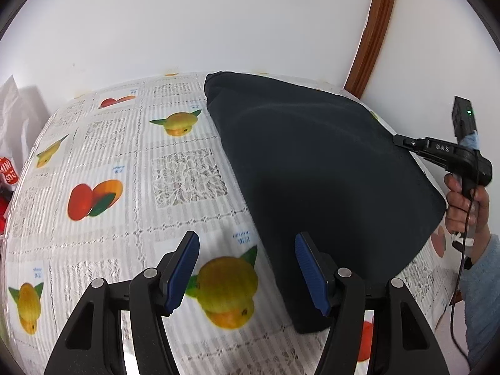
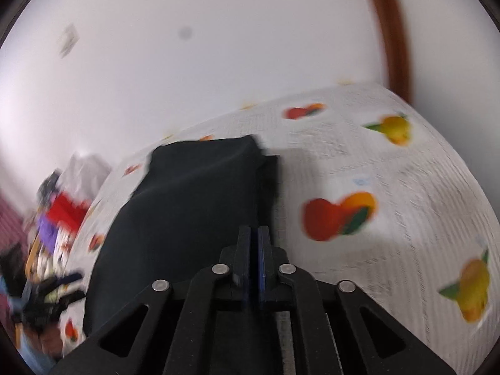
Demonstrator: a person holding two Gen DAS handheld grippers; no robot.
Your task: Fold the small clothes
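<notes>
from the left wrist view, our left gripper (image 1: pixel 247 270) stands wide apart and holds nothing, hovering over the near edge of the dark garment (image 1: pixel 312 168), which lies on the fruit-print surface (image 1: pixel 125 162). across the cloth, our right gripper (image 1: pixel 401 141) pinches the far right edge. we judge the first risk here: with only one edge held, a pull from the right could drag the whole garment across the slick surface instead of folding it, since our left gripper pins nothing down.

from the right wrist view, blurred by motion, our right gripper (image 2: pixel 253 250) has its pads pressed together on the garment's edge, and the garment (image 2: pixel 187 206) stretches away with one layer seeming to lie over another near its far end. the bite looks shallow, so we think the cloth could slip out mid-fold; a fast swing could also leave the folded layer skewed or bunched.
</notes>
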